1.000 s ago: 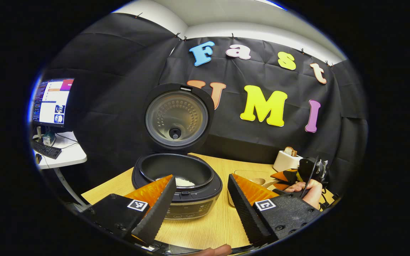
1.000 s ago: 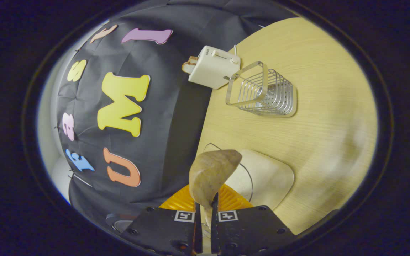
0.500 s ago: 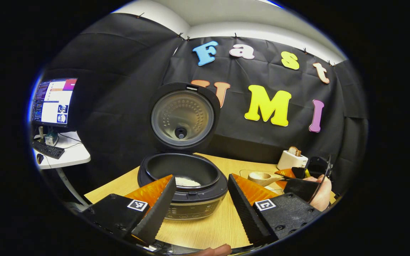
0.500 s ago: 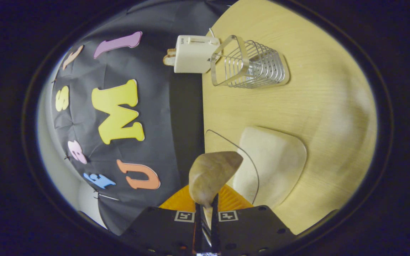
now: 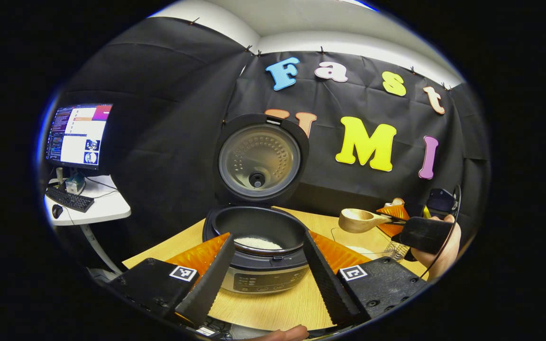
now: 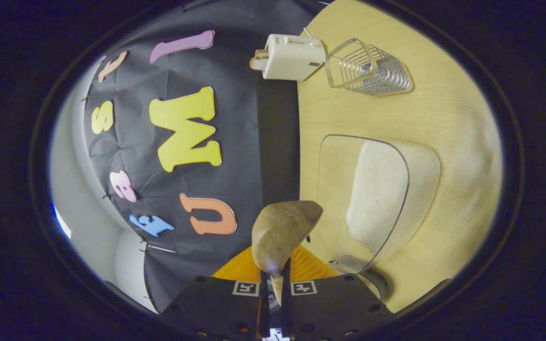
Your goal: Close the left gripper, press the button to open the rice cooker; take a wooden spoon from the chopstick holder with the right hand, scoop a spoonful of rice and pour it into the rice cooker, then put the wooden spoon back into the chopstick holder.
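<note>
The black rice cooker (image 5: 263,265) stands open with its lid (image 5: 259,158) upright and white rice (image 5: 258,243) in the pot. My left gripper (image 5: 266,265) hovers open in front of it, holding nothing. To the right, my right gripper (image 5: 389,219) holds the wooden spoon (image 5: 363,220) level in the air, above the clear rice container (image 5: 356,241). In the right gripper view the right gripper (image 6: 273,284) is shut on the spoon (image 6: 280,232) handle. The rice container (image 6: 377,194) lies beyond it, and the wire chopstick holder (image 6: 370,68) stands farther off. Whether the spoon carries rice is hidden.
A white toaster (image 6: 292,56) with bread stands beside the chopstick holder at the wall edge of the wooden table (image 6: 443,118). A monitor (image 5: 76,137) and keyboard sit on a side table (image 5: 97,208) far left. A hand (image 5: 439,255) holds the right gripper.
The right gripper has risen with the spoon, away from the rice container. The left gripper has shifted slightly, so the cooker sits further right in its view; its fingers stay open.
</note>
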`<state>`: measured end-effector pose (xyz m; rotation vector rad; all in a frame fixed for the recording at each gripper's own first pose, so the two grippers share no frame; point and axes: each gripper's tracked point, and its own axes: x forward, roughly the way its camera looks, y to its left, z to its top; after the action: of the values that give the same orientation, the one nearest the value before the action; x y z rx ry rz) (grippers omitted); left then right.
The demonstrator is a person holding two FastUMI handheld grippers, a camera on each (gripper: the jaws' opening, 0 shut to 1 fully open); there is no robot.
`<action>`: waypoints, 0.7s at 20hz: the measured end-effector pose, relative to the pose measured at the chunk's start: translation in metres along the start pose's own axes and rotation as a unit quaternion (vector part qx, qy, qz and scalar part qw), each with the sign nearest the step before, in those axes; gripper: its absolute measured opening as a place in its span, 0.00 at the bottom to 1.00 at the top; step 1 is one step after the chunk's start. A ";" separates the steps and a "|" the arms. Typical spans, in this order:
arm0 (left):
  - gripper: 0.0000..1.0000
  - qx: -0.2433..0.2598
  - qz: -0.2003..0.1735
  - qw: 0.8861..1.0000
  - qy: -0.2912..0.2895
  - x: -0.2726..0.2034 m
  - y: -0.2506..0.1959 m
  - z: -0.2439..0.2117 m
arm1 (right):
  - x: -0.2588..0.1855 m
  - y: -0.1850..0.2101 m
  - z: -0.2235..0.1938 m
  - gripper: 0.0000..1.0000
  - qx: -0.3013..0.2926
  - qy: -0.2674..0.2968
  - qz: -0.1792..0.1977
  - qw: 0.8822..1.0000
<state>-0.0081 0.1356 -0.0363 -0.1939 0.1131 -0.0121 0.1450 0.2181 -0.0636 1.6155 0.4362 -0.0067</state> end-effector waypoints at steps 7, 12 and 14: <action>0.93 -0.005 0.003 1.000 -0.003 -0.007 0.014 0.002 | 0.021 0.025 -0.079 0.09 -0.084 0.039 0.003 0.996; 0.94 -0.020 0.004 1.000 0.003 -0.005 0.023 -0.003 | 0.047 0.039 -0.136 0.07 -0.181 0.060 -0.007 0.982; 0.94 -0.020 0.007 1.000 0.004 -0.003 0.028 -0.003 | 0.053 0.040 -0.147 0.09 -0.215 0.062 -0.012 0.975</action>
<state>-0.0119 0.1625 -0.0443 -0.2332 0.1223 0.0040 0.1677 0.3730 -0.0239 1.1878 0.5149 0.1606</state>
